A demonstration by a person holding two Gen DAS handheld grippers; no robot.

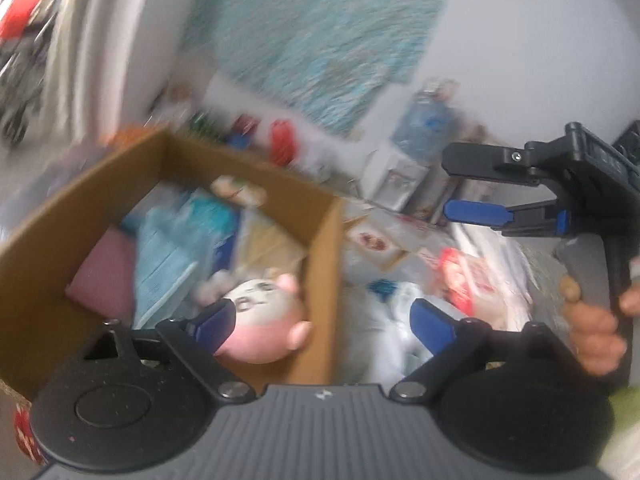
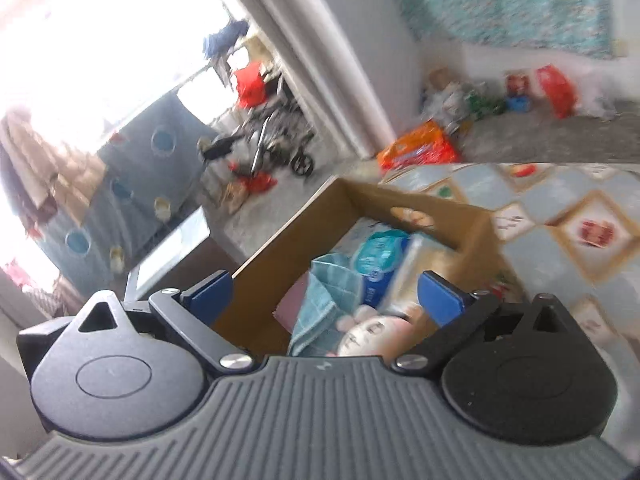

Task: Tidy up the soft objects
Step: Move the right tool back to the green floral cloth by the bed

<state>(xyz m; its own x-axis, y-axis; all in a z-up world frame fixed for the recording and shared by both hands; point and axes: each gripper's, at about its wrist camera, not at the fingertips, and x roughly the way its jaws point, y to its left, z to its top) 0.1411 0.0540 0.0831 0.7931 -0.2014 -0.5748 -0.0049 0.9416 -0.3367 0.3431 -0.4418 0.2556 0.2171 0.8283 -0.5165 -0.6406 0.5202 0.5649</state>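
Observation:
An open cardboard box stands on the bed. Inside lie a pink and white plush toy, a teal towel, a blue wipes pack and a pink cushion. My left gripper hangs open over the box's right wall, its left finger in front of the plush and nothing between the pads. My right gripper is open and empty above the box. In the left wrist view the right gripper appears at the right, held by a hand.
A patterned quilt covers the bed right of the box. White plastic bags and a red-printed pack lie beside it. An orange pack, a stroller and a teal wall hanging are farther off.

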